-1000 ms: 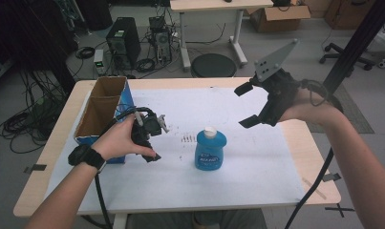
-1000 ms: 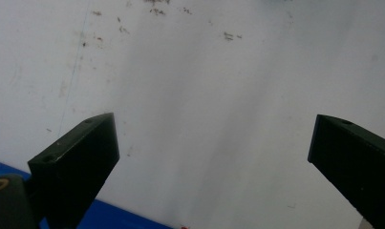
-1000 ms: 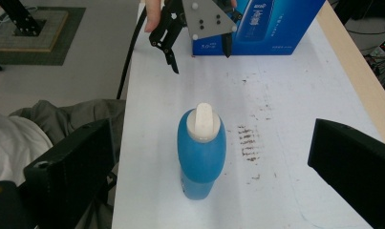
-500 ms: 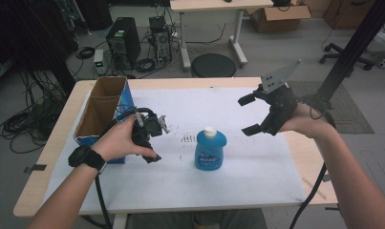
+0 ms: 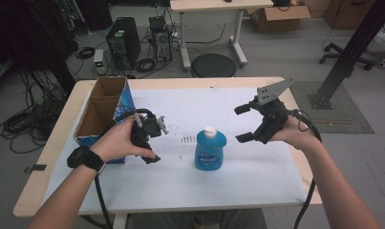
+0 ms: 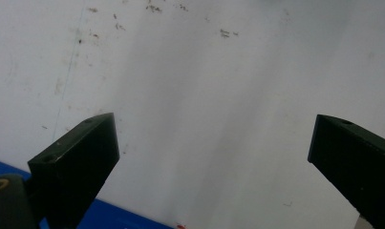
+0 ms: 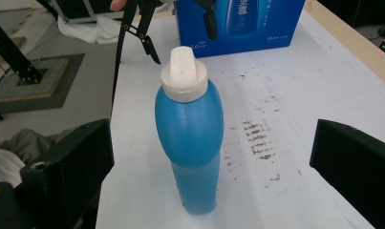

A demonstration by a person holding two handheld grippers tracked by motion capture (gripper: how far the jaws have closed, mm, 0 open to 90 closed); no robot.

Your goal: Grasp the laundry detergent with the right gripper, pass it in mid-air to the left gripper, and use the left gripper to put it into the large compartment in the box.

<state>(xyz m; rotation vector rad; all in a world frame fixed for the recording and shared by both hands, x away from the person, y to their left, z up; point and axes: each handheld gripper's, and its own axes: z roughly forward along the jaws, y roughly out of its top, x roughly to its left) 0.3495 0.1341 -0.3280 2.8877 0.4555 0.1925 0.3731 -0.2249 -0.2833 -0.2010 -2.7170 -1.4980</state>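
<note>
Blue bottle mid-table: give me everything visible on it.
The blue bottle stands upright on the white table cover, apart from the box. Its glossy, plastic-looking blue body bulges near the top; a white flip cap sits closed on it, and a label faces the person. Nothing touches it: the right gripper is open, aimed at it, short of contact.

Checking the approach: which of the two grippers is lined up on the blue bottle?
The right gripper: its open jaws frame the upright blue bottle. The left gripper, beside the cardboard box, faces bare table.
</note>
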